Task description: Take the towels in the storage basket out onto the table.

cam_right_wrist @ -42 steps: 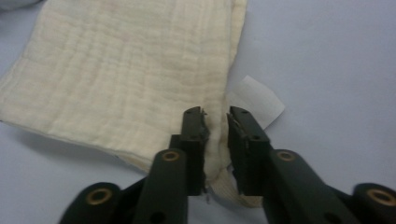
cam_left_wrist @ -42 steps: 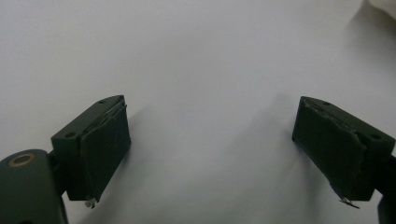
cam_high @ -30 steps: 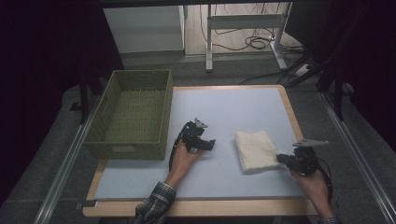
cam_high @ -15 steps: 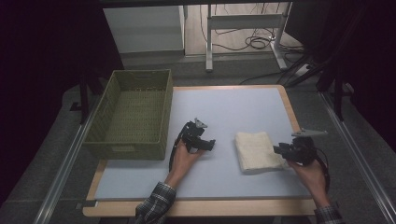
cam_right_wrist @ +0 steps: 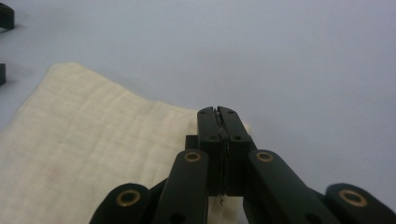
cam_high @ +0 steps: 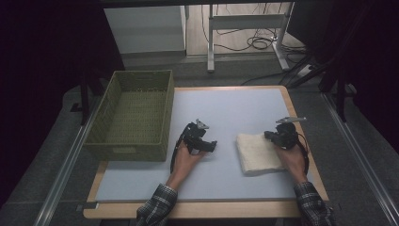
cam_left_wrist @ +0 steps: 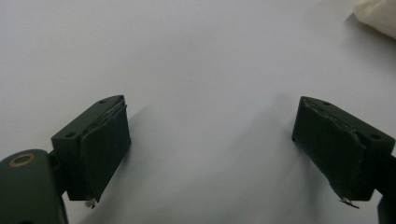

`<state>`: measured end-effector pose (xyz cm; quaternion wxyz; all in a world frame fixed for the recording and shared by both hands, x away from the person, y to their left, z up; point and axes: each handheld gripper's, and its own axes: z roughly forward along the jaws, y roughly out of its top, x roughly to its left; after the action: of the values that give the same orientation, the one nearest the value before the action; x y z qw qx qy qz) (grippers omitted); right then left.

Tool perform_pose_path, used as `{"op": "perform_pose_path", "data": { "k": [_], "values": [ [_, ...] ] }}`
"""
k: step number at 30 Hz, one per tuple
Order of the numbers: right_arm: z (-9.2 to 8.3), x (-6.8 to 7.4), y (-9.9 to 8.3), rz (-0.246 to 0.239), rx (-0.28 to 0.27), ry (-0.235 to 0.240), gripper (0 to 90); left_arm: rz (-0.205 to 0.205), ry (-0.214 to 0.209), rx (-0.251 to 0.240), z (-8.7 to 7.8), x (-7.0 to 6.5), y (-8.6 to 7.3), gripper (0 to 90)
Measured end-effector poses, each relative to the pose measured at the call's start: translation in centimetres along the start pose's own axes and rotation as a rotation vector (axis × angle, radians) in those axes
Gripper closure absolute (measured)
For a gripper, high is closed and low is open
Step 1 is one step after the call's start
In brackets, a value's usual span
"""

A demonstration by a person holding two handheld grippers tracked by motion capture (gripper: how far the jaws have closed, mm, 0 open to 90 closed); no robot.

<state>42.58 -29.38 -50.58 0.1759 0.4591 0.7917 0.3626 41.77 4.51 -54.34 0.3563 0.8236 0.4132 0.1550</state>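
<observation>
Pale blue-grey surface (cam_high: 226, 113) carries a folded cream cloth (cam_high: 258, 153) on its right half and a green wicker basket (cam_high: 117, 94) at its left edge. Right gripper (cam_high: 275, 137) sits over the cloth's far right corner, jaws just closed together; whether they pinch any fabric is hard to tell. Left gripper (cam_high: 207, 145) rests mid-surface, well left of the cloth, jaws wide apart over bare surface

Your cloth (cam_high: 258, 153): cream, folded into thick rectangle, lies flat on right half of mat, far right corner under your right gripper's (cam_right_wrist: 218, 112) closed tips.
</observation>
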Motion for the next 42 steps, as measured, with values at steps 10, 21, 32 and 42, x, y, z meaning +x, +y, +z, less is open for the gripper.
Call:
{"op": "perform_pose_path", "data": {
  "k": [10,21,32,42],
  "values": [
    [-0.9,-1.4,-1.2,0.056,-0.015,-0.002,72.6,-0.014,-0.025,0.016,-0.1,-0.1,0.9,14.8],
    [-5.8,0.3,-2.5,-0.006,-0.001,0.016,59.5,0.120,-0.111,-0.023,1.7,-6.8,7.8,12.7],
    [-7.7,1.2,-6.3,0.033,0.056,0.027,46.9,0.069,-0.105,0.031,5.2,-6.3,6.3,13.0],
    [-6.2,3.5,-6.9,0.005,0.113,-0.022,57.3,0.114,-0.071,0.015,4.3,-6.4,6.4,13.4]
  ]
}}
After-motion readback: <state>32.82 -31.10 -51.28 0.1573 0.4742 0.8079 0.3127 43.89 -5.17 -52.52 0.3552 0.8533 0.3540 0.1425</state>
